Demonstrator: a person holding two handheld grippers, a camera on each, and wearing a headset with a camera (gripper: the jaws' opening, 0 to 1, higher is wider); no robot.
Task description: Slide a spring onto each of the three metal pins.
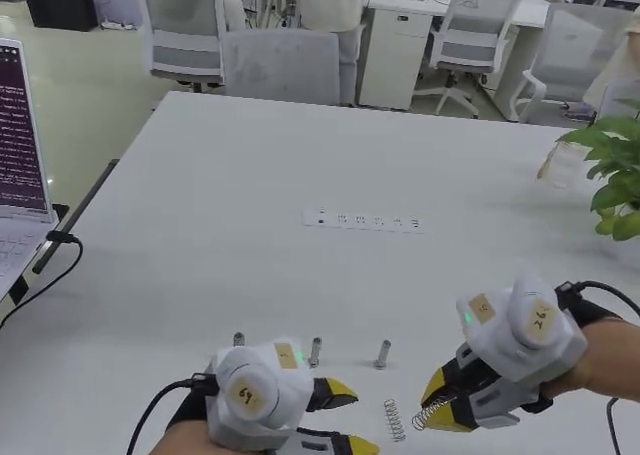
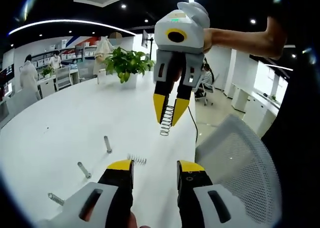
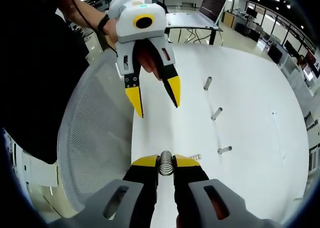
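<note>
- Your left gripper point(image 1: 355, 417), jaws apart and empty, hangs at the near edge of the table point(image 1: 300, 175).
- Your right gripper point(image 1: 437, 403) is clamped on a spring point(image 1: 430, 412).
- A second spring point(image 1: 394, 420) lies between them.
- Three pins point(image 1: 315, 352) stand just beyond; open tabletop runs to the socket strip point(image 1: 362, 221).

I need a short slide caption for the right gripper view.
Right claw holds a spring, facing the open left claw; three metal pins beyond.
</note>
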